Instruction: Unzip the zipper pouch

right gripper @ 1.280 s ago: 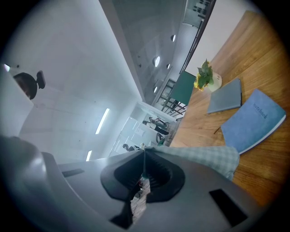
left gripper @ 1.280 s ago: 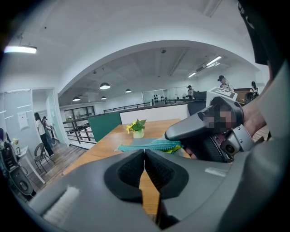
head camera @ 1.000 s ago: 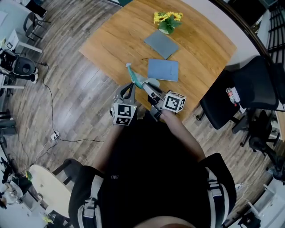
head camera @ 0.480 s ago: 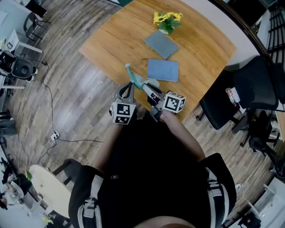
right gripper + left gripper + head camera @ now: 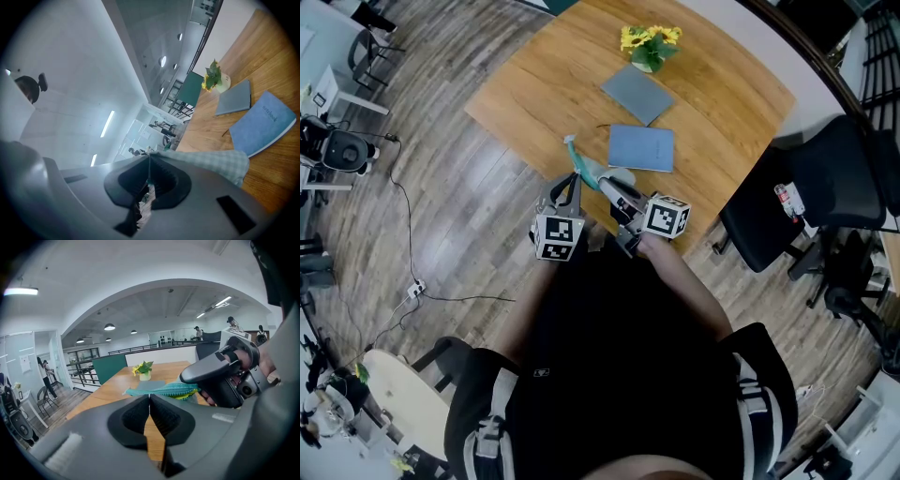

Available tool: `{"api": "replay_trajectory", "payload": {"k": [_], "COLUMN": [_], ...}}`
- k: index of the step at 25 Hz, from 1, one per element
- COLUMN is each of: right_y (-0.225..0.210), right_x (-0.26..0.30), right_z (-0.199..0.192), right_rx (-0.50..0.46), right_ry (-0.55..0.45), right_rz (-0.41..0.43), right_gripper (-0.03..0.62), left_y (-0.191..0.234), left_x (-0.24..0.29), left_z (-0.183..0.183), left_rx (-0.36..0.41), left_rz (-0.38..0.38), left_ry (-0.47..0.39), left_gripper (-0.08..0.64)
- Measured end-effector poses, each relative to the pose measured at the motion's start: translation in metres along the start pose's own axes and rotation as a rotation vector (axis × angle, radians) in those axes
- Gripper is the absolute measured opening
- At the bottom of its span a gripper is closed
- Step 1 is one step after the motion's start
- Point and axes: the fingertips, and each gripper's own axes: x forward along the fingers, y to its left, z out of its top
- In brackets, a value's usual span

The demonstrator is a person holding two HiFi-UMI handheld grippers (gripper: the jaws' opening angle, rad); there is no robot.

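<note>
Wooden table (image 5: 534, 84) on plank floor (image 5: 441, 216), black chair (image 5: 825, 187) beside; flowers (image 5: 649, 42) and two blue notebooks (image 5: 641, 148) on top. Held above the near table edge: zipper pouch (image 5: 589, 171), long axis slanting away and leftward, teal zipper uppermost. Right gripper (image 5: 149, 161) clamped on its checked fabric; left gripper (image 5: 149, 397) closed at the zipper edge.

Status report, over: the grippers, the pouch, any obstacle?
Left gripper shut on pouch zipper. Right gripper shut on pouch fabric. Pouch held by table edge. Notebooks, flowers farther off, apart.
</note>
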Motion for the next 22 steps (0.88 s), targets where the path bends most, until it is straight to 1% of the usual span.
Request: {"api": "replay_trajectory", "payload": {"k": [2, 6, 14, 22], "right_y": [0.001, 0.0, 0.0, -0.001], "right_x": [-0.001, -0.003, -0.002, -0.005], "right_z": [-0.001, -0.002, -0.004, -0.007], "right_rx": [0.0, 0.001, 0.0, 0.0], "right_ry": [0.004, 0.007, 0.018, 0.027], "right_rz": [0.004, 0.004, 0.006, 0.002], "right_gripper": [0.011, 0.011, 0.011, 0.011], "left_y": [0.0, 0.002, 0.008, 0.01], "left_x": [0.0, 0.001, 0.003, 0.005], "left_z": [0.0, -0.006, -0.003, -0.01], "left_rx": [0.002, -0.015, 0.012, 0.0], "left_rz": [0.004, 0.0, 0.001, -0.004], "left_ry": [-0.005, 0.017, 0.002, 0.033], "left_gripper": [0.008, 0.008, 0.009, 0.009]}}
